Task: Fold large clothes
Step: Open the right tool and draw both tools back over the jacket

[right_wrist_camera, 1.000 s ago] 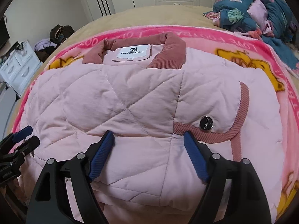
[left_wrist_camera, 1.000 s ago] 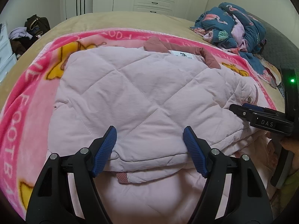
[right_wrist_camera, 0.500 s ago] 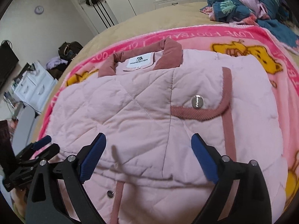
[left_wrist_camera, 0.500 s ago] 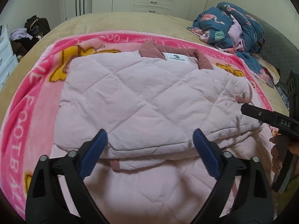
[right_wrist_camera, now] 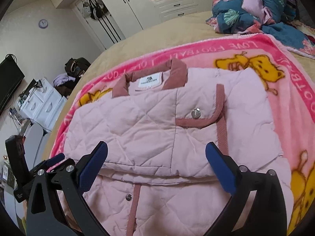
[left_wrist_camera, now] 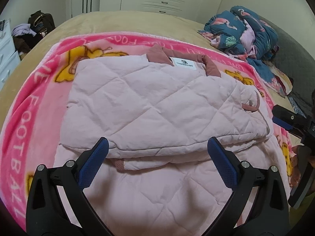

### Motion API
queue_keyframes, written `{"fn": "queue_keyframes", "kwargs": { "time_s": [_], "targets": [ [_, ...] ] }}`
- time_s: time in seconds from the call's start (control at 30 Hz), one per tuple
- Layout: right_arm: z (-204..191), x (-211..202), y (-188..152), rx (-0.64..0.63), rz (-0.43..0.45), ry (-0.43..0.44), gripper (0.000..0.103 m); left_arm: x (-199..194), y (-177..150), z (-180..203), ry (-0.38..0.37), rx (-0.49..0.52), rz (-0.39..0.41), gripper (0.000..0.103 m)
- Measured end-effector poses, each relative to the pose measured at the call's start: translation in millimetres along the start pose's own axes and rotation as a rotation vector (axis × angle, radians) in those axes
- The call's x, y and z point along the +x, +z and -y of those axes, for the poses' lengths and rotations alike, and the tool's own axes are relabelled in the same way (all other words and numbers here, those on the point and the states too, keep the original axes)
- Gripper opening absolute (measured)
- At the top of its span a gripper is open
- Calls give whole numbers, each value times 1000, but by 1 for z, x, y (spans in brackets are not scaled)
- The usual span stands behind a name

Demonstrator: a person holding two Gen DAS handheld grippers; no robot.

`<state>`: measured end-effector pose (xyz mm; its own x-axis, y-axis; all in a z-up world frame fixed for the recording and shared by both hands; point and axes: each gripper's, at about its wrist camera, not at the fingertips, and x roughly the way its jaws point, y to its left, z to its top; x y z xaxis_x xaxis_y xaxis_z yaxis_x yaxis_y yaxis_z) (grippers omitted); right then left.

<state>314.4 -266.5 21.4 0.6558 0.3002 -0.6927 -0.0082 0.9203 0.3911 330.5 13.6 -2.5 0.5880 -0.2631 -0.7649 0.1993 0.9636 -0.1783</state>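
Nearest you, your left gripper (left_wrist_camera: 156,163) stands spread wide with nothing between its blue pads; it hangs above the folded edge of the pink quilted jacket (left_wrist_camera: 157,106) and touches no cloth; your right gripper (right_wrist_camera: 156,165) has its jaws opening too, the pads clear of the fabric, so both have let go. The jacket lies on the pink cartoon blanket (left_wrist_camera: 25,118) spread over the bed (left_wrist_camera: 122,21), its collar toward the blanket's far edge and its near part doubled up over the rest.

The padding looks springy, so the folded layer may creep back open once nothing presses on it; if you reach in low for the next fold, a pad could catch the loose near edge and drag the top layer askew. The blanket beneath may slide with the jacket, since it only lies loose on the bed. The far right corner of the folded layer looks bunched in the left view; a fold made over it would likely come out lopsided.

The right view shows the pocket flap with its snap button (right_wrist_camera: 195,113), the corduroy trim and a second snap near the front edge; the left view shows these only partly. The left view alone shows the jacket's smooth left side. Farther off, the heap of blue flamingo bedding (right_wrist_camera: 254,5) sits at the bed's far right corner; only the right view shows the white drawers (right_wrist_camera: 42,104) and wall clock (right_wrist_camera: 43,23).
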Motion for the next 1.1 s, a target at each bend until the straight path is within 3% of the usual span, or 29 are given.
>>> {"fn": "queue_keyframes", "kwargs": {
  "time_s": [0.27,0.67,1.1],
  "targets": [
    [-11,-26,0,-2,39,8,99,-33,5,4,49,24,57,94],
    [-27,-62,-16,-16,97,29,99,-82,6,-1,1,-16,123,94],
    [-22,-113,-33,-42,171,29,99,-133,-6,2,28,-19,198,94]
  ]
}}
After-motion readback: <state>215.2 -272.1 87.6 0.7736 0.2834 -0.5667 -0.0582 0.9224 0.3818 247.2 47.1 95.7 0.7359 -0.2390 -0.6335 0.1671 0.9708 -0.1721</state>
